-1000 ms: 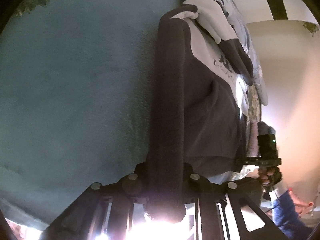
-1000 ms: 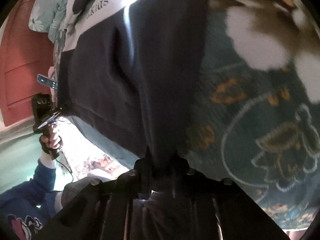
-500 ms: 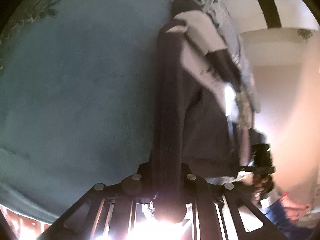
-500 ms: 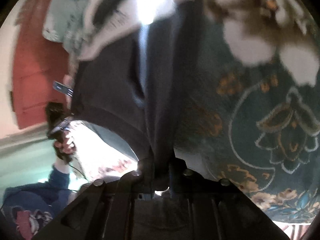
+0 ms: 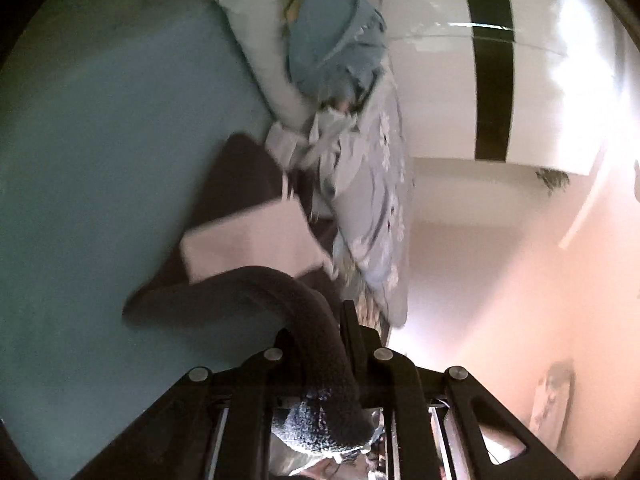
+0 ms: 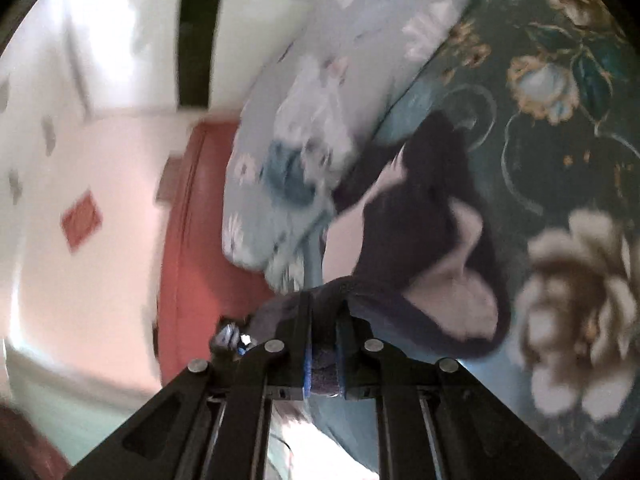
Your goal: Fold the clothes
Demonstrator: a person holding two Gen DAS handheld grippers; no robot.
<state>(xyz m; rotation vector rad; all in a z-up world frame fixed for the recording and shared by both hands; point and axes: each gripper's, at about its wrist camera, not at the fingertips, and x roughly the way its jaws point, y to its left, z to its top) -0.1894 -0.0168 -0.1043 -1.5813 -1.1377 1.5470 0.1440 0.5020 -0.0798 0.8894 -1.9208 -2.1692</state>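
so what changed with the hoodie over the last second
Both grippers carried the hem of the hoodie forward toward the pillows, doubling it over itself: it lay stretched out long before, now it is bunched and short. The left gripper and right gripper are both still clamped on its edge. The bedspread has not moved.

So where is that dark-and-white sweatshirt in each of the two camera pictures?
Left wrist: sweatshirt sits centre, its dark hem running down into the left gripper.
Right wrist: right of centre, hem clamped in the right gripper.
Shared landmark: the pale floral bedding beside it.
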